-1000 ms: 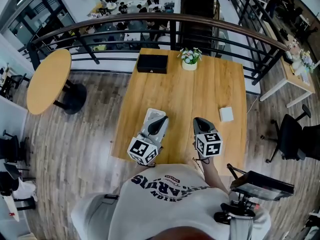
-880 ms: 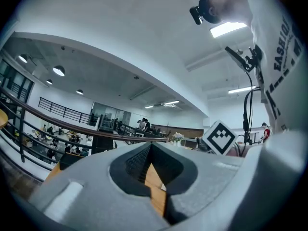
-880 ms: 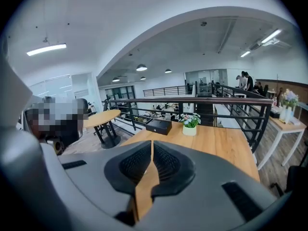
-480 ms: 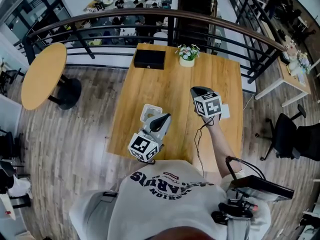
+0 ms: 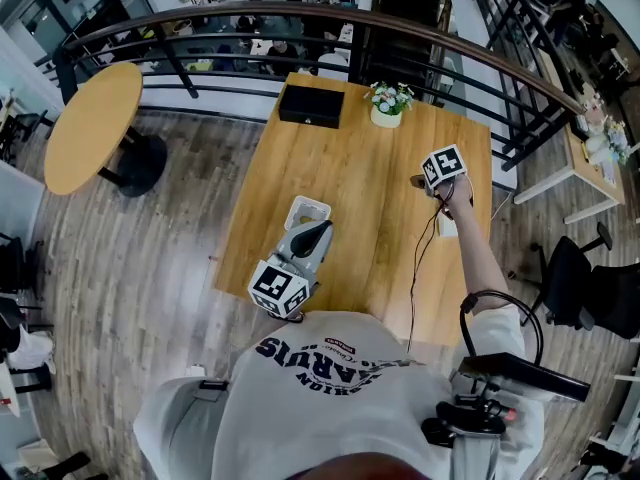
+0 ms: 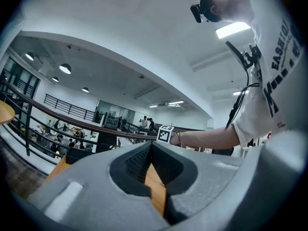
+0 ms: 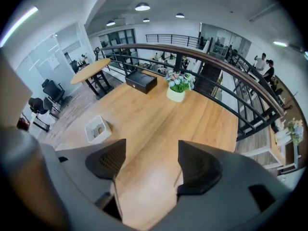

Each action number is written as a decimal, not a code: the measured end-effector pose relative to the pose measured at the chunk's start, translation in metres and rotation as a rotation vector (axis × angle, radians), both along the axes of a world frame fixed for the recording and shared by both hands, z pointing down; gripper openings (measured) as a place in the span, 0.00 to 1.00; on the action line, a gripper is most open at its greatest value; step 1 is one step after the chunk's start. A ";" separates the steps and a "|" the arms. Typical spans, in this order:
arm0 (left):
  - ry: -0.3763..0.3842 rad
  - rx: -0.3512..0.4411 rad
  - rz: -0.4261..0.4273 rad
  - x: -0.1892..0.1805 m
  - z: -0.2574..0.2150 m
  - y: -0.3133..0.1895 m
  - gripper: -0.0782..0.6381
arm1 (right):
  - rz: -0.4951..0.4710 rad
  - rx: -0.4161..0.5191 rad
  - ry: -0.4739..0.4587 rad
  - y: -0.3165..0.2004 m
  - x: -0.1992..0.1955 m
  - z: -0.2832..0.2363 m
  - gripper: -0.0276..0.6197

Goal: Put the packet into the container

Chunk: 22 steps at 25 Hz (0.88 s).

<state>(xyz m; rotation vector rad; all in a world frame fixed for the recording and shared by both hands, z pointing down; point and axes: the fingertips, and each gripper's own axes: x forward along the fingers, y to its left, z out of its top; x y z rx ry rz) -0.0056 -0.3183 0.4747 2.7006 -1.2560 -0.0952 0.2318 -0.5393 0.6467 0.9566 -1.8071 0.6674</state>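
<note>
Right tool [image 5: 420,180]: jaws just opened wide, empty, near the packet [image 5: 446,228] lying by the surface's [image 5: 360,183] right edge. Left tool [image 5: 320,228]: jaws together, empty, beside the container [image 5: 305,211] at the left edge.

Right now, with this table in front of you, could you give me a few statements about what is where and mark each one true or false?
1. The white container stands on the wooden table, close to the left tongs. True.
2. The right tongs are gripping the packet. False: the right tongs have just been opening, with only bare table between their jaws. The packet lies on the table by the person's forearm.
3. A black box sits at the table's far edge, beside a pot of flowers. True.
4. The flowers stand on the round side table. False: they stand on the rectangular table, near the railing.
</note>
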 end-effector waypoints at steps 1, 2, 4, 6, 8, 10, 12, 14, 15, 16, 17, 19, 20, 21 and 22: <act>-0.003 -0.006 -0.012 -0.004 0.002 0.000 0.11 | 0.015 -0.020 0.029 -0.002 0.014 0.011 0.59; -0.006 -0.011 -0.024 -0.009 0.003 -0.001 0.11 | 0.032 -0.034 0.057 -0.004 0.028 0.021 0.63; -0.013 -0.018 -0.047 -0.016 0.005 -0.003 0.11 | 0.070 -0.059 0.088 -0.010 0.055 0.042 0.71; -0.024 -0.023 -0.073 -0.026 0.007 -0.006 0.11 | 0.121 -0.093 0.077 -0.016 0.075 0.063 0.74; -0.032 -0.029 -0.100 -0.036 0.007 -0.010 0.11 | 0.190 -0.143 0.065 -0.018 0.098 0.086 0.74; -0.033 -0.044 -0.124 -0.044 0.010 -0.009 0.11 | 0.259 -0.193 0.073 -0.014 0.125 0.109 0.75; -0.034 -0.067 -0.146 -0.049 0.015 -0.008 0.11 | 0.313 -0.239 0.085 -0.005 0.150 0.132 0.75; -0.041 -0.086 -0.163 -0.053 0.019 -0.009 0.11 | 0.341 -0.273 0.100 0.002 0.169 0.154 0.75; -0.048 -0.092 -0.168 -0.054 0.021 -0.010 0.11 | 0.345 -0.286 0.107 0.005 0.176 0.165 0.75; -0.055 -0.096 -0.171 -0.054 0.022 -0.012 0.11 | 0.345 -0.295 0.113 0.006 0.182 0.176 0.75; -0.062 -0.099 -0.174 -0.054 0.022 -0.013 0.11 | 0.346 -0.300 0.119 0.007 0.188 0.186 0.75; -0.073 -0.105 -0.176 -0.053 0.024 -0.017 0.11 | 0.343 -0.302 0.150 0.009 0.201 0.206 0.75; -0.078 -0.110 -0.174 -0.053 0.024 -0.019 0.11 | 0.332 -0.308 0.181 0.012 0.208 0.216 0.75; -0.083 -0.115 -0.173 -0.052 0.026 -0.020 0.11 | 0.310 -0.320 0.218 0.017 0.215 0.226 0.75; -0.088 -0.120 -0.170 -0.051 0.027 -0.021 0.11 | 0.286 -0.333 0.249 0.022 0.220 0.236 0.76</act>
